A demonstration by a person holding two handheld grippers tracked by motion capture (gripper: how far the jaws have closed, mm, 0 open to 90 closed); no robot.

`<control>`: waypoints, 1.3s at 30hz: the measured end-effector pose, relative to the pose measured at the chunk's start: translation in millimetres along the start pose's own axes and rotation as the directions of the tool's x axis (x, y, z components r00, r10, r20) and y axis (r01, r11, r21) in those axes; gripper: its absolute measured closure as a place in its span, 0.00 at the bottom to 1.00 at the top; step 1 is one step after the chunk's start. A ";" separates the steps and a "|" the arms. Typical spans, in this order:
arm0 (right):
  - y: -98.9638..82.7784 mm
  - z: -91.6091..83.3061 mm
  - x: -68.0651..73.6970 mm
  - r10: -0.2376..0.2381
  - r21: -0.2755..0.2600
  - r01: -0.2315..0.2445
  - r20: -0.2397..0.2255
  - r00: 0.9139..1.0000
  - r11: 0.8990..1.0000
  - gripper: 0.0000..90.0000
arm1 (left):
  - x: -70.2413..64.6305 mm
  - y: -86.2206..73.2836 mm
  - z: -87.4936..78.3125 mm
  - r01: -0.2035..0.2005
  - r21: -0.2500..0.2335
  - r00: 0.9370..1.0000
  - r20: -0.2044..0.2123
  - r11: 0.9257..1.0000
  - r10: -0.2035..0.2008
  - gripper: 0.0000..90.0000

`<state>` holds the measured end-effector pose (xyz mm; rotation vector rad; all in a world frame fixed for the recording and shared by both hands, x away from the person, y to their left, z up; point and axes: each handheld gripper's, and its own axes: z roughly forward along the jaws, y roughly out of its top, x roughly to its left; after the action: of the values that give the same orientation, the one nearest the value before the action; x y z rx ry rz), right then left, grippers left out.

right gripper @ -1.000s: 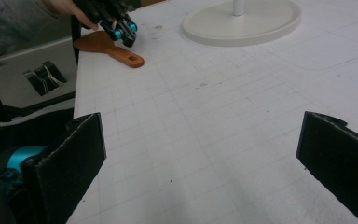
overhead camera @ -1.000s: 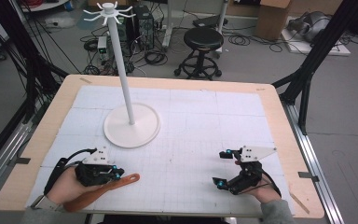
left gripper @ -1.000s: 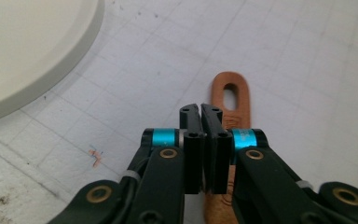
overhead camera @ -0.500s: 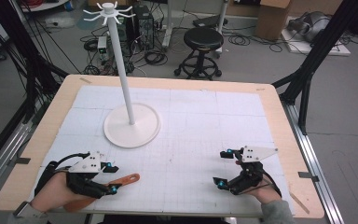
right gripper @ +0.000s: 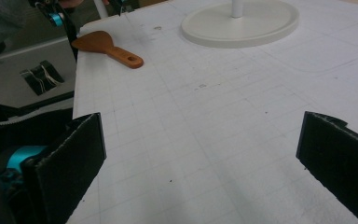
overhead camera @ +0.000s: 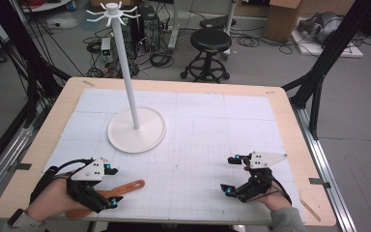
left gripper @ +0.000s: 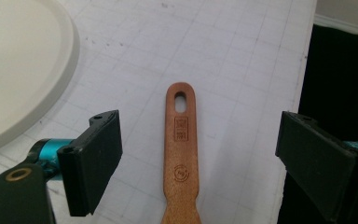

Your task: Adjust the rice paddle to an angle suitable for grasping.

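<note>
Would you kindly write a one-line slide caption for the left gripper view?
Left gripper, jaws just opened wide, straddles the wooden spatula's handle without touching it, on the white gridded mat.

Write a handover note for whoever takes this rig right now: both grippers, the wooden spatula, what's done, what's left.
Left gripper: jaws have just been opening, now wide, pads clear of the brown wooden spatula with a hanging hole, which lies flat between them on the white gridded mat.
Right gripper: open, nothing between its jaws, low over the mat.
White hook stand on a round base: upright, hooks bare.
Done: nothing hung.
Left: probably regrip the spatula and hang it by its hole.
</note>
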<state>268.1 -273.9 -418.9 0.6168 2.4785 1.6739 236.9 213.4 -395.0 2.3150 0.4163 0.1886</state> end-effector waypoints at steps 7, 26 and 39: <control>0.4 -1.4 0.0 0.000 -0.009 0.001 0.008 1.000 1.000 0.00 | 1.6 -7.0 11.3 -0.010 0.041 1.000 -0.030 0.999 0.011 0.17; 0.9 1.2 -2.8 0.004 -0.015 -0.004 0.000 1.000 1.000 0.00 | 11.2 -9.0 22.9 0.039 0.186 0.999 0.001 0.982 -0.040 0.27; 0.5 1.1 -3.4 0.006 -0.017 -0.006 0.005 1.000 1.000 0.00 | 14.3 -4.9 30.5 -0.016 0.279 1.000 0.027 0.960 0.008 0.46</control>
<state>271.6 -274.0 -419.4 0.6260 2.4587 1.6923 256.9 201.3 -419.8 2.5947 0.4396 0.1115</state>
